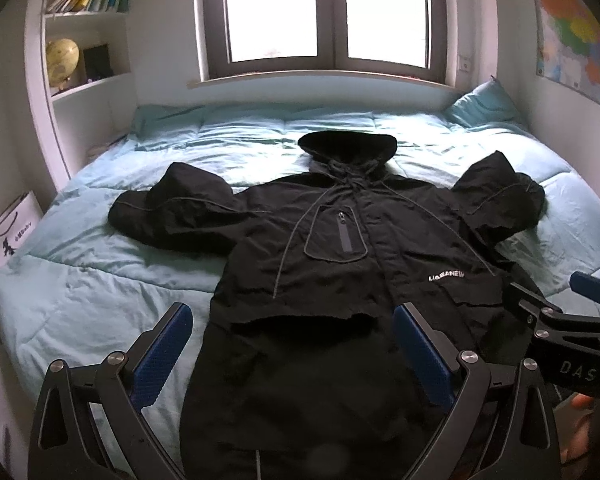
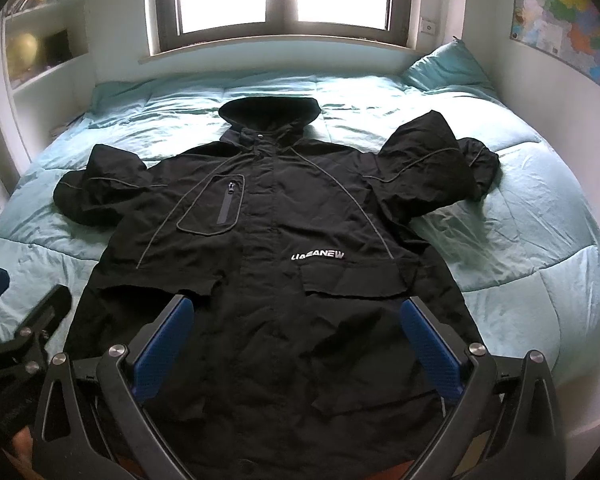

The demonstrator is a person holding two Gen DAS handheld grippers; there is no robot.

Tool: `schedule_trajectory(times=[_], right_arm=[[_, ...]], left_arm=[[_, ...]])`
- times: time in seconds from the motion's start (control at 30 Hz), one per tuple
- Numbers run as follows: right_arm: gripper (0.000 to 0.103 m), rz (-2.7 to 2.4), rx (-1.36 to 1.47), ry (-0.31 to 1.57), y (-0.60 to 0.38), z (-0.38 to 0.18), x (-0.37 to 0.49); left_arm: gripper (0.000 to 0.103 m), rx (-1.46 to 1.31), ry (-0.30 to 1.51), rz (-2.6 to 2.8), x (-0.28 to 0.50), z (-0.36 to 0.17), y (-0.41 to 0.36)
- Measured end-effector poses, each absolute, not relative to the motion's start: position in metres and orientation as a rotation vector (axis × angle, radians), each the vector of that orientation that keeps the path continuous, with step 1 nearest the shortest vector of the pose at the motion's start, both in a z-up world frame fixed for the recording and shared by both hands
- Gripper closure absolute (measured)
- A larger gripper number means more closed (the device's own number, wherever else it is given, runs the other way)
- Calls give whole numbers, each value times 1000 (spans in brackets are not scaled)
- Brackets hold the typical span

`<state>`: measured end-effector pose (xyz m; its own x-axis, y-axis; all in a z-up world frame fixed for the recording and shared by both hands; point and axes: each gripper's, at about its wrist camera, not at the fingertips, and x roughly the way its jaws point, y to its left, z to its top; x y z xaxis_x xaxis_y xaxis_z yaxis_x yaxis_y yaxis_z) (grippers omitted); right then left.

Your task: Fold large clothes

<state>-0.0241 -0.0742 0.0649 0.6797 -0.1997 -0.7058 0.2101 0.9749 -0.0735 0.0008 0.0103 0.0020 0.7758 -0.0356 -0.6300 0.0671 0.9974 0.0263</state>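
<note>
We see the black hooded jacket [image 1: 340, 264] spread front-up on the teal quilt [image 1: 100, 280], hood toward the window. Our left gripper [image 1: 292, 344] and right gripper [image 2: 296, 336] hover above its hem, both spread wide, holding nothing.

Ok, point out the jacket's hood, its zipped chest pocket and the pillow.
hood [image 2: 269, 110], right wrist view, top of the hood.
zipped chest pocket [image 2: 214, 206], right wrist view, pocket panel beside the zip.
pillow [image 1: 482, 106], left wrist view, its middle.
</note>
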Motion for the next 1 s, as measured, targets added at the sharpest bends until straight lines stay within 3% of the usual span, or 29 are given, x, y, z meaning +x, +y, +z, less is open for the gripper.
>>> schedule_trajectory(times=[1.0], right_arm=[[0,-234,71,798,-92,65,-31]], left_arm=[[3,54,671,-19,-1,-2,13]])
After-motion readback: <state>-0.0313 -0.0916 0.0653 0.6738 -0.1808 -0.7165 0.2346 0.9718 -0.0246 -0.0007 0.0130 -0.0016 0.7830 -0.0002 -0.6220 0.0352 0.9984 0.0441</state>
